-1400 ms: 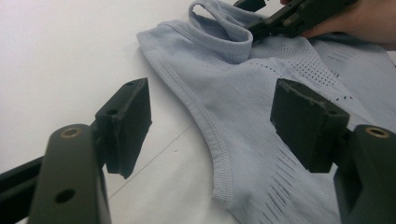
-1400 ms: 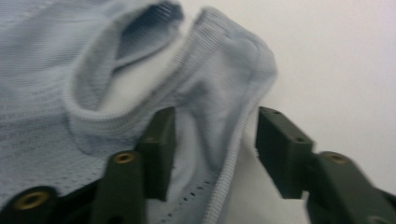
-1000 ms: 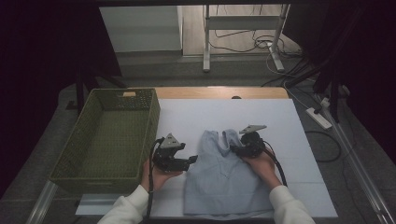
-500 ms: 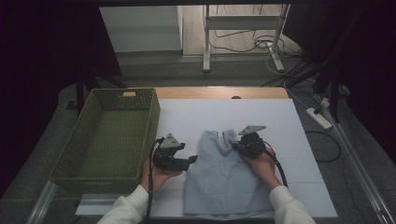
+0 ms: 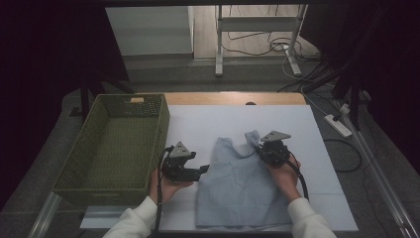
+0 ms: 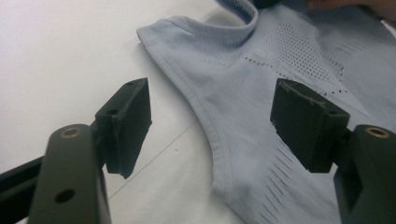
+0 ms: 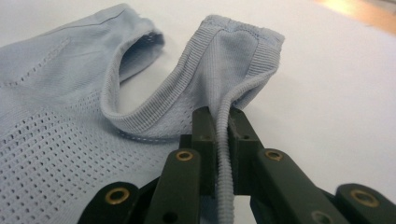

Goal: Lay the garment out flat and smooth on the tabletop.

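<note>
A: Top (image 5: pixel 242 191) lies flat mid-bench (image 5: pixel 198 124), basket (image 5: pixel 116 144) to its left. Why?
B: Probably folding. Right hand-held gripper (image 7: pixel 223 122) has just closed, pinching the shoulder strap (image 7: pixel 233 70). Left hand-held gripper (image 6: pixel 210 123) waits agape, empty, astride the armhole edge.

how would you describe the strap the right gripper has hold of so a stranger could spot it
On the white table, right of the green basket, lies a pale blue sleeveless top. At its far right corner, one ribbed shoulder strap is pinched in the right gripper. Unlike the flat left strap, it stands lifted and folded.
</note>
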Demonstrator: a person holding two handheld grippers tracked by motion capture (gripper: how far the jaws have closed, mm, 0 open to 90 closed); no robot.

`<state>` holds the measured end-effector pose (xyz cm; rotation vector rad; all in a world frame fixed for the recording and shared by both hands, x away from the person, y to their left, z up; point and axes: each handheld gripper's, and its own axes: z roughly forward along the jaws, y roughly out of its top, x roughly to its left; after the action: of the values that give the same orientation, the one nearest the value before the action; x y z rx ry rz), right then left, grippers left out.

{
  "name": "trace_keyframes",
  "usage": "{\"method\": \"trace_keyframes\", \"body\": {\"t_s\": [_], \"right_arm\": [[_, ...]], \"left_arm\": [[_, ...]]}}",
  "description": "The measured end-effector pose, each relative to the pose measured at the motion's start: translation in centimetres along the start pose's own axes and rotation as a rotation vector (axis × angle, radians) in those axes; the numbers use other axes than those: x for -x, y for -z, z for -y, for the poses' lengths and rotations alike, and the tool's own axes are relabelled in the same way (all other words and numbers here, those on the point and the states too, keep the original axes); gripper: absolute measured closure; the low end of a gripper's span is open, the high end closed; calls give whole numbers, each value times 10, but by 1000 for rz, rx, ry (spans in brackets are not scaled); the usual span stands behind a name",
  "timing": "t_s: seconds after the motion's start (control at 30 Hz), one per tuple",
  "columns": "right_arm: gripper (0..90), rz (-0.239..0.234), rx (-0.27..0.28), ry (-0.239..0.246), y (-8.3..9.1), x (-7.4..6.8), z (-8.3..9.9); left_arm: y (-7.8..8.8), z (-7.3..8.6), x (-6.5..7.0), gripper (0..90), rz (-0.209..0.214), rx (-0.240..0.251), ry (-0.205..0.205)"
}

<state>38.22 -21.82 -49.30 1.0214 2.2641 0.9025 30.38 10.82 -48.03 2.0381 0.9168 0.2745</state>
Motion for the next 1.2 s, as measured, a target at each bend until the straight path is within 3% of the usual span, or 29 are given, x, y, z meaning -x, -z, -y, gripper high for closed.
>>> {"method": "trace_keyframes", "body": {"t_s": [0.2, 0.4, 0.53, 0.67, 0.77, 0.93, 1.07, 1.2], "right_arm": [[830, 96, -33, -22, 4, 7, 4], [811, 100, -102, -56, -9, 16, 17], [686, 107, -98, -60, -12, 17, 18], [593, 122, -45, -78, -3, 19, 14], [543, 116, 22, -95, 8, 20, 9], [506, 57, 86, -103, 23, 16, 1], [503, -26, 117, -90, 29, 10, 0], [494, -58, 110, -73, 34, 4, 2]], "left_arm": [[0, 0, 0, 292, -1, 0, -1], [0, 0, 0, 292, -1, -3, -1], [-1, 0, 0, 292, 1, -7, -4], [-1, 0, 0, 292, 1, -7, -5], [-1, 0, 0, 292, 0, -5, -2], [-2, 1, 0, 292, 1, -7, 1], [-2, 1, 0, 291, 0, -9, 0], [-2, 1, -1, 291, 1, -8, 5]]}}
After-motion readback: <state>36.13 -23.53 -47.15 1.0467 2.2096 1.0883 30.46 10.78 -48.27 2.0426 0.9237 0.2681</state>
